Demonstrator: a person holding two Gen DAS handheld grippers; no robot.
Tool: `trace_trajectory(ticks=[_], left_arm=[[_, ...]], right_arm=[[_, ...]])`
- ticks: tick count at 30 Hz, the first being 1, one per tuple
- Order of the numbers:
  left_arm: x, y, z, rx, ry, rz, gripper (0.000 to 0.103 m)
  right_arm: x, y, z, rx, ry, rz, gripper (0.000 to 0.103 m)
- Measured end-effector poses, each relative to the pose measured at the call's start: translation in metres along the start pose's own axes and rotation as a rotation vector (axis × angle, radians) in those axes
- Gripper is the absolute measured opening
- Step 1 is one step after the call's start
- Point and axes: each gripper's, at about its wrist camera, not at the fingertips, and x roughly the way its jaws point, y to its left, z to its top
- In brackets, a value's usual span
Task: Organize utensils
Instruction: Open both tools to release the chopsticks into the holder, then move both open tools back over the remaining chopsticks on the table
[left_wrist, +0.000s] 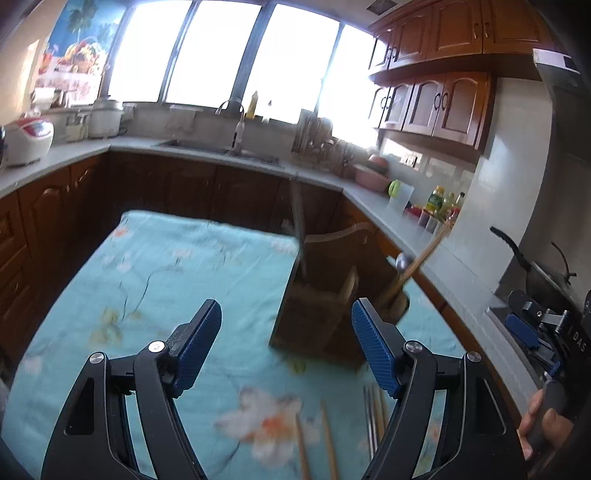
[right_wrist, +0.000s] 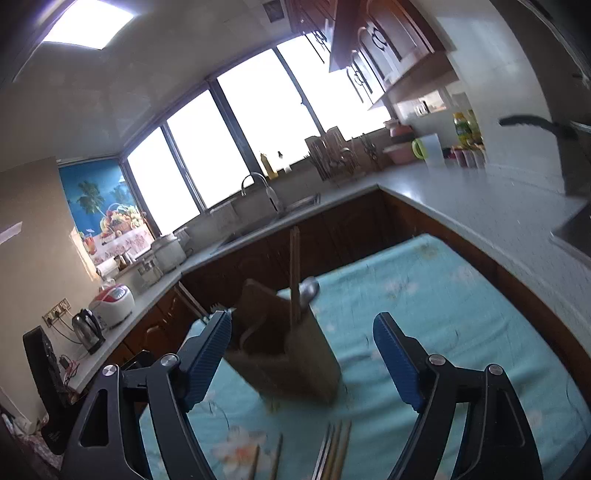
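Utensil holder (left_wrist: 314, 317) ahead; both tongs (left_wrist: 286, 345) (right_wrist: 301, 360) hover, jaws spread.

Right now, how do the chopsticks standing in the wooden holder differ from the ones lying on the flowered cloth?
The chopsticks in the wooden holder stand nearly upright, beside a metal spoon; the loose chopsticks lie flat on the flowered cloth. The standing ones are already sorted; the loose ones lie spread in front of the holder. Both look like slim, pale sticks, and neither open tool touches them.
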Motion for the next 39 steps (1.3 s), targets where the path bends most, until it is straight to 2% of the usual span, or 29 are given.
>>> trace_trajectory(ticks=[8,18,28,36,38,39], left_arm=[[-0.022,0.016,-0.054,-0.024,0.096,0.026,0.075],[-0.030,0.021,-0.094,-0.041,0.173,0.034,0.075],[-0.022,0.020,-0.106,-0.032,0.229,0.042,0.075],[-0.004,0.016,-0.106,-0.009,0.283,0.049,0.075],[0.002,0.014,-0.104,-0.007,0.296,0.041,0.075],[0.006,0.013,-0.102,-0.006,0.307,0.040,0.075]], right_arm=[[-0.021,-0.014,-0.049,0.007,0.078,-0.045,0.081],[-0.033,-0.018,-0.093,-0.025,0.152,-0.080,0.081],[-0.023,-0.020,-0.105,-0.033,0.206,-0.090,0.081],[-0.002,-0.023,-0.102,-0.039,0.248,-0.107,0.081],[0.006,-0.023,-0.101,-0.050,0.265,-0.114,0.079],[0.009,-0.022,-0.101,-0.057,0.273,-0.119,0.075]])
